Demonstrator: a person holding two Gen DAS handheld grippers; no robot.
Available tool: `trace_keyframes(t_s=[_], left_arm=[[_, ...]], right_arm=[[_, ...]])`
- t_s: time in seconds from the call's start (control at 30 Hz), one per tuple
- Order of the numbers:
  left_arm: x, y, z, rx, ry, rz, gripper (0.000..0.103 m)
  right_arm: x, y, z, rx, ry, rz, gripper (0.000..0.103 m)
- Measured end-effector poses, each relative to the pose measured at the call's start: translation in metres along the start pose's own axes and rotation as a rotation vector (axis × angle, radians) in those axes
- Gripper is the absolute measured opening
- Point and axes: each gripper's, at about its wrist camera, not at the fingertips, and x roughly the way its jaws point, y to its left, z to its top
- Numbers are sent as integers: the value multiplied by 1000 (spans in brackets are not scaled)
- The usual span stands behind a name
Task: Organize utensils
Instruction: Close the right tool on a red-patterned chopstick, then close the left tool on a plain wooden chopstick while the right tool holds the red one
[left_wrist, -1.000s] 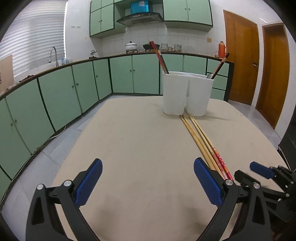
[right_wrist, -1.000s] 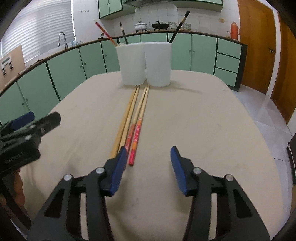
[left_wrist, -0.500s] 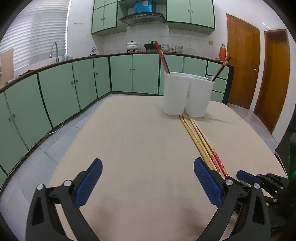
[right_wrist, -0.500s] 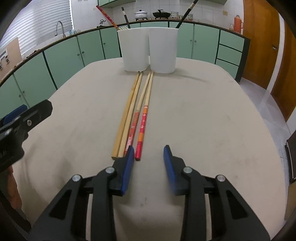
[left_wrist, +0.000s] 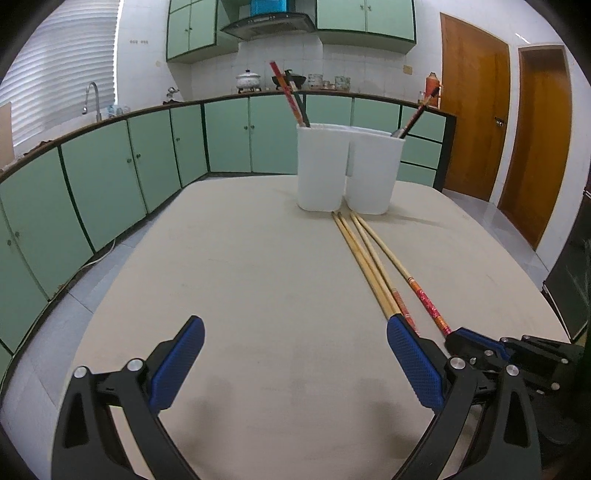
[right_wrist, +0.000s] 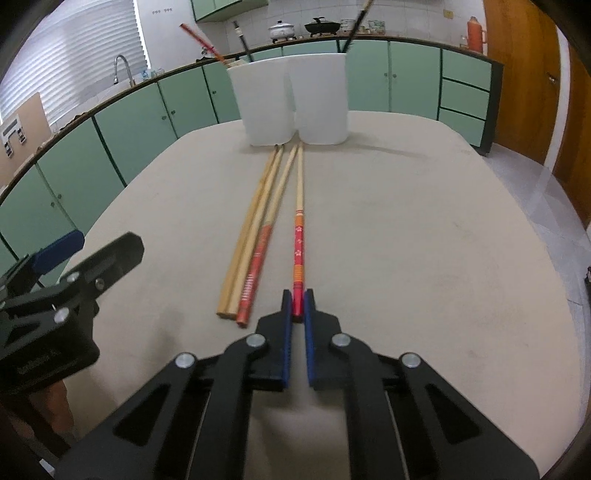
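Observation:
Several chopsticks lie on the beige table (right_wrist: 406, 240), tips toward two white cups (right_wrist: 295, 99). My right gripper (right_wrist: 298, 304) is shut on the near end of the rightmost chopstick, the one with the red-orange handle (right_wrist: 298, 243), which rests on the table and has swung slightly apart from the others. Two plain bamboo chopsticks (right_wrist: 251, 229) and one red-handled chopstick (right_wrist: 258, 254) lie just left of it. My left gripper (left_wrist: 295, 354) is open and empty above the table's near part, left of the chopsticks (left_wrist: 373, 269). The cups (left_wrist: 347, 170) hold a few chopsticks.
Green kitchen cabinets (left_wrist: 110, 173) curve around the left and back. Wooden doors (left_wrist: 476, 125) stand at the right. The left gripper's body (right_wrist: 55, 306) shows at the left of the right wrist view.
My right gripper moved forward and closed on the end of the red-orange chopstick, pulling it slightly away from the other three. The left gripper stayed open and barely moved.

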Motion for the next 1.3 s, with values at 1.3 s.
trace_keyframes(t_s=[1.3], left_arm=[[36,-37,-9,-1,200,-45,84]], right_arm=[[-18,-25,-1,25,-52,-10,5]])
